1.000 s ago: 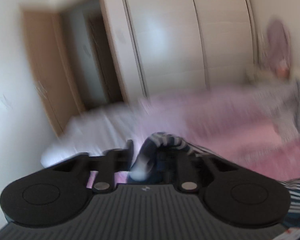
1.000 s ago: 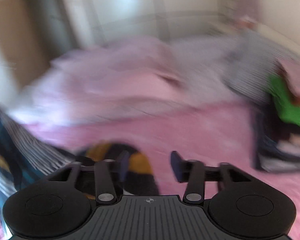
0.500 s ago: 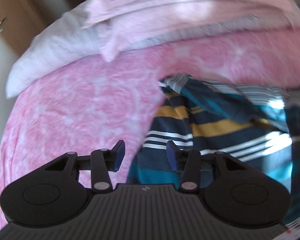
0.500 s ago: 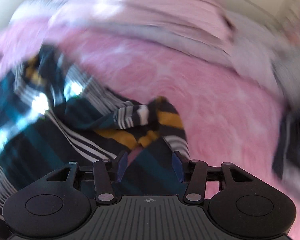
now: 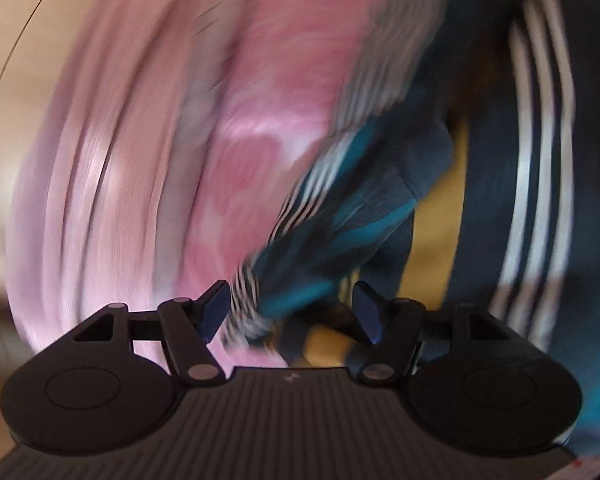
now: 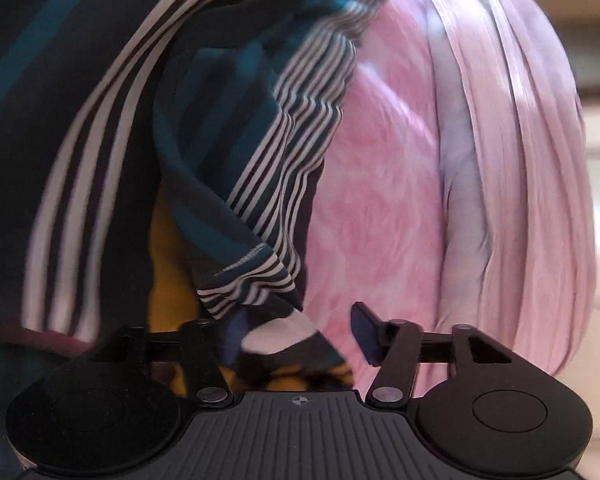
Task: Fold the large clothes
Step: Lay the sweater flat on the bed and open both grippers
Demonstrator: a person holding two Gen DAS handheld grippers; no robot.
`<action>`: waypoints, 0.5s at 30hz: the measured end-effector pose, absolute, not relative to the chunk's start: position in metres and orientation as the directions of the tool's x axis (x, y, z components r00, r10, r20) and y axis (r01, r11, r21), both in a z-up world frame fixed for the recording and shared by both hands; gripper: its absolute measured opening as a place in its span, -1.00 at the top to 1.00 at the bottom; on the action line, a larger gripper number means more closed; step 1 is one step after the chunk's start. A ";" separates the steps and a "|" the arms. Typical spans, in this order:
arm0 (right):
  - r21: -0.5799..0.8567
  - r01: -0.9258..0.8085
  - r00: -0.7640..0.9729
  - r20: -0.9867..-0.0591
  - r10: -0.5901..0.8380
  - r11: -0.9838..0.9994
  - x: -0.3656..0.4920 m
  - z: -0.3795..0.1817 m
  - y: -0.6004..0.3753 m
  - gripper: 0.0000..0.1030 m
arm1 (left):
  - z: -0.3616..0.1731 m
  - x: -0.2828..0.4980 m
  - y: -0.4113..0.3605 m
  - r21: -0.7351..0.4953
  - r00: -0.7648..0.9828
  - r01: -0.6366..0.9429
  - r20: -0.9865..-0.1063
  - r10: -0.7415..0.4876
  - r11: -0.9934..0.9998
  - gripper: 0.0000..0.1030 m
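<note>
Since the earlier frame both claws drop to the pink bed (image 5: 260, 92), the left claw (image 5: 292, 312) having just opened wide around the striped garment's (image 6: 236, 128) edge and the right claw (image 6: 300, 332) part-open over a loose hem, neither clamping, so the fabric risks slipping free unfolded.

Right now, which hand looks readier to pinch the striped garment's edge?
Probably the right: its tool has the striped garment's hemmed corner sharply in view just ahead. The left tool has just been opening, fabric blurred between its jaws.

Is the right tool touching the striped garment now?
Cannot tell. In the right wrist view, the striped garment hangs between the open right tool fingers, hiding one pad; pink bedding separates it from the other.
</note>
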State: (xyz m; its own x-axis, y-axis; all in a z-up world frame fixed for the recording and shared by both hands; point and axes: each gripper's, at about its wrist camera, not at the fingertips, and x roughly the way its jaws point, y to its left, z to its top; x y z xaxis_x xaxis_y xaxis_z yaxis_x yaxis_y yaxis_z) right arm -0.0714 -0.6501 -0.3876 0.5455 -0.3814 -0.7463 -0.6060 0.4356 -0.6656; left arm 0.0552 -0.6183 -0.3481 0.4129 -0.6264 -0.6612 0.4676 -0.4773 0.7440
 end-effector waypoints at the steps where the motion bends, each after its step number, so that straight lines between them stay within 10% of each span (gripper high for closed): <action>1: -0.643 -0.577 0.524 -0.765 -0.376 0.504 -0.064 -0.383 -0.659 1.00 | -0.357 0.056 -0.621 0.758 0.401 0.403 -0.650 -0.645 -0.513 -0.07; 2: -0.619 -0.499 0.522 -0.773 -0.360 0.607 -0.056 -0.371 -0.673 1.00 | -0.362 0.057 -0.625 0.756 0.386 0.376 -0.654 -0.651 -0.536 0.17; 3: -0.590 -0.401 0.530 -0.773 -0.347 0.701 -0.048 -0.357 -0.688 1.00 | -0.363 0.061 -0.633 0.739 0.378 0.393 -0.672 -0.637 -0.547 0.89; 4: -0.571 -0.287 0.543 -0.758 -0.360 0.769 -0.040 -0.343 -0.707 1.00 | -0.358 0.067 -0.643 0.723 0.376 0.444 -0.687 -0.622 -0.530 0.90; 11: -0.281 0.390 0.413 -0.798 -0.439 0.877 0.009 -0.315 -0.857 1.00 | -0.292 0.150 -0.735 0.516 0.403 0.857 -0.698 -0.591 -0.024 0.89; 14: -0.164 0.605 0.295 -0.863 -0.411 0.779 0.002 -0.340 -0.894 0.37 | -0.306 0.178 -0.769 0.440 0.460 0.884 -0.755 -0.467 0.159 0.41; 15: -0.123 0.650 0.307 -0.860 -0.407 0.750 -0.011 -0.341 -0.897 -0.07 | -0.311 0.183 -0.773 0.437 0.487 0.873 -0.758 -0.434 0.216 -0.04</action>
State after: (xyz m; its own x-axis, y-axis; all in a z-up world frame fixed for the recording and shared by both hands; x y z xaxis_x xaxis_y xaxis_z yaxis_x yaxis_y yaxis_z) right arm -0.0113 -0.8973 -0.3408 0.3074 -0.4073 -0.8600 0.6496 0.7502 -0.1232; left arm 0.1828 -0.7729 -0.3113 0.4870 -0.4341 -0.7579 0.8730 0.2160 0.4372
